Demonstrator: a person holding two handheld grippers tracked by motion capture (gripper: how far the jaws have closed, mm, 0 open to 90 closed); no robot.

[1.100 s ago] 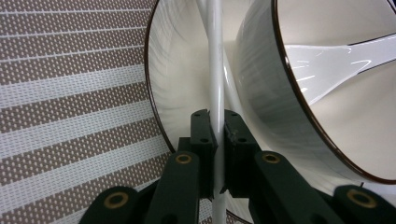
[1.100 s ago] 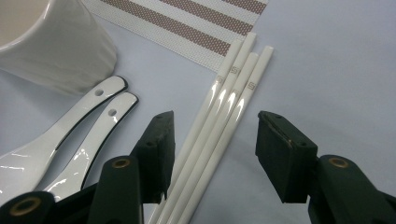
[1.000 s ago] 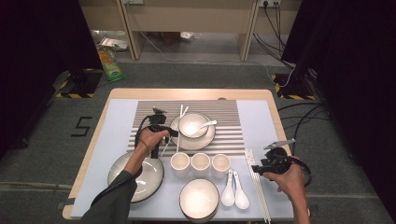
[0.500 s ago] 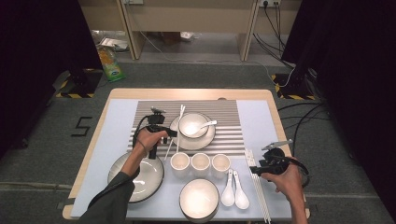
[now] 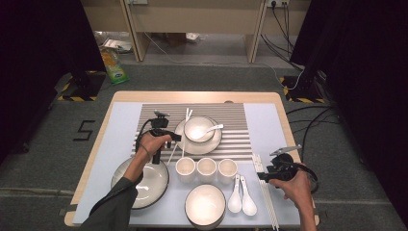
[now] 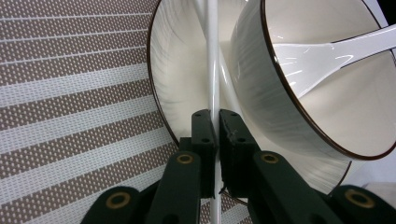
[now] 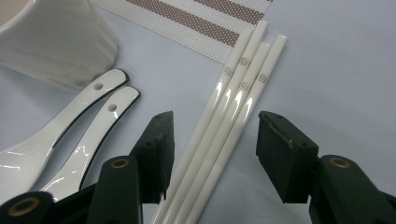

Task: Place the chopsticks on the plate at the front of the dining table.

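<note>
White and slick, the chopstick point(image 6: 213, 56) pinched in your left gripper point(image 6: 216, 122) could have slipped against the bowl point(image 6: 317, 84), while your right gripper point(image 7: 212, 140) stood spread over four chopsticks point(image 7: 229, 116).

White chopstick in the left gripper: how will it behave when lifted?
Likely stiff: the chopstick runs dead straight past the plate. Probably slippery, since it is glossy and the left gripper pinches only a narrow section. It may pivot, as the grip looks far from its middle.

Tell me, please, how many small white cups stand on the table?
3: left cup, middle cup and right cup, in a row just below the striped mat.
</note>
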